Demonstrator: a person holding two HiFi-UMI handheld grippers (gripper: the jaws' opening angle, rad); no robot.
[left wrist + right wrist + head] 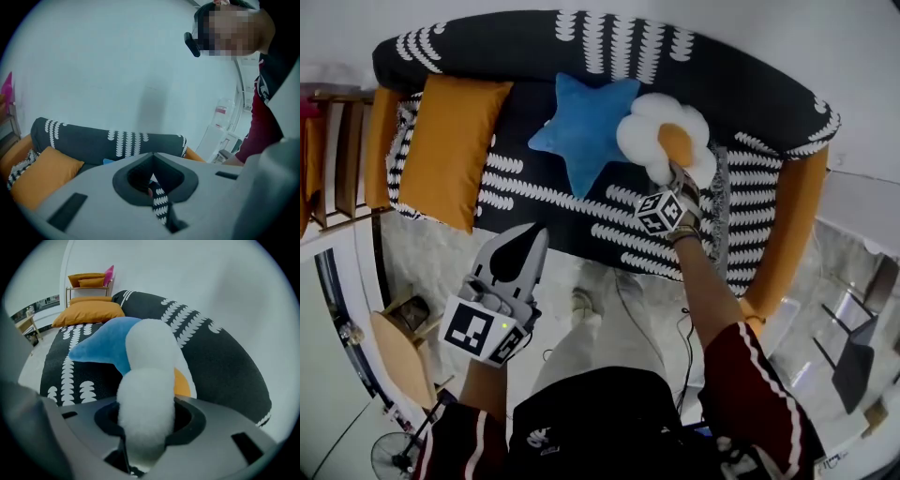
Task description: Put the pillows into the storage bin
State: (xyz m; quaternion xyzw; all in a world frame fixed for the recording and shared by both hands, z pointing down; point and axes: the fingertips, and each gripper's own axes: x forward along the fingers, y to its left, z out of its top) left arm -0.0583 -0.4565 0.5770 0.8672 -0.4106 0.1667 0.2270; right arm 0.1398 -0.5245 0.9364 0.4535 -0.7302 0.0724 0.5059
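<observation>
Nearest the camera, the left tool (pixel 530 239) hung empty, jaws together, seemingly kept spare, while the right tool (pixel 678 172) pinched a petal of the white flower pillow (pixel 645 131) lying on the sofa (pixel 750 94) against the star pillow (pixel 581 131), likely to lift it for the unseen bin.

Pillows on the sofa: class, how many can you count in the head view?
3. An orange rectangular pillow at the sofa's left end, a blue star pillow mid-sofa, a white flower pillow beside it, in the right gripper's jaws. More may be hidden.
</observation>
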